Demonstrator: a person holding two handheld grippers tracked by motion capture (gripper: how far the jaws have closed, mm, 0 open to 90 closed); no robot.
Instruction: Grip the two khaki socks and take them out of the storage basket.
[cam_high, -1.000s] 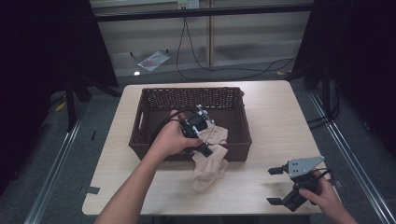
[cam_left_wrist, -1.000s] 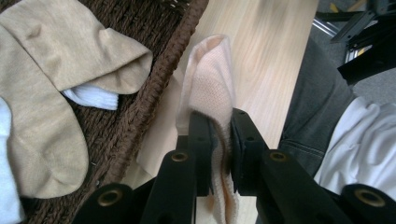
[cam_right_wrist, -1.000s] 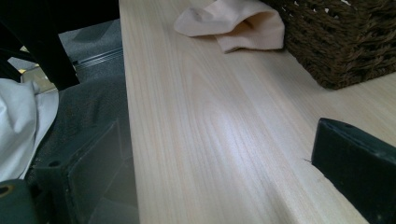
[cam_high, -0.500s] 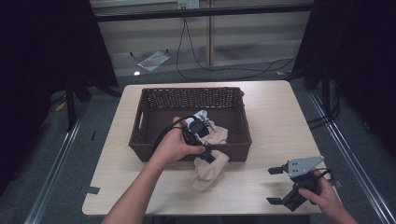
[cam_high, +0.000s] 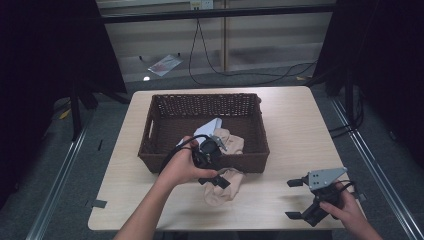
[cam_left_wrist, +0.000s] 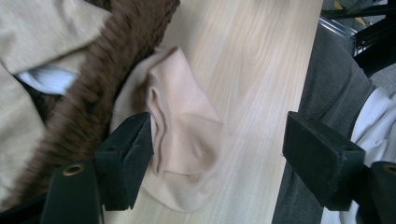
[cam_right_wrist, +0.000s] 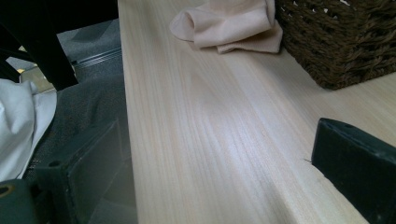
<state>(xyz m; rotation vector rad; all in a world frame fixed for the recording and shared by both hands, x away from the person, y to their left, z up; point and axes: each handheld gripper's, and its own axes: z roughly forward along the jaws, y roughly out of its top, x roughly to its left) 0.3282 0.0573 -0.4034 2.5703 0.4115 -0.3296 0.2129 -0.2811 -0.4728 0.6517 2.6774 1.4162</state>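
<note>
A: In the high view, the left gripper (cam_high: 216, 172) sits at centre frame, over the near wall of the wicker basket (cam_high: 150, 135). A beige sock (cam_high: 220, 189) lies half out of it, one end draped over the rim and the rest on the wooden table (cam_high: 300, 130) just below centre.

B: So the risk is the sock sliding right off the rim?

A: I'd judge so: the weight seems to hang outside, so any nudge from the jaws could pull it fully onto the table. The right gripper (cam_high: 300, 200) rests at lower right, well apart, its jaws spread wide with nothing between them.

B: And the left gripper view?

A: There the jaws have just been opening and stand wide. The sock (cam_left_wrist: 182, 140) lies lower centre, against the left jaw, but the pads don't pinch it. The basket's brown rim (cam_left_wrist: 116, 74) runs through the upper left, with more beige cloth (cam_left_wrist: 42, 32) and something white (cam_left_wrist: 46, 79) inside.

B: Could a re-grip catch the weave?

A: Possibly; the left jaw is just beside the rim, so closing there might snag wicker and drag the basket.

B: The right gripper view?

A: Open jaws at the bottom corners, bare table between. The sock (cam_right_wrist: 229, 25) bunches at top centre, touching the basket (cam_right_wrist: 345, 42) at upper right. The table's edge is near at the left; a careless sweep could push the sock over it.
</note>
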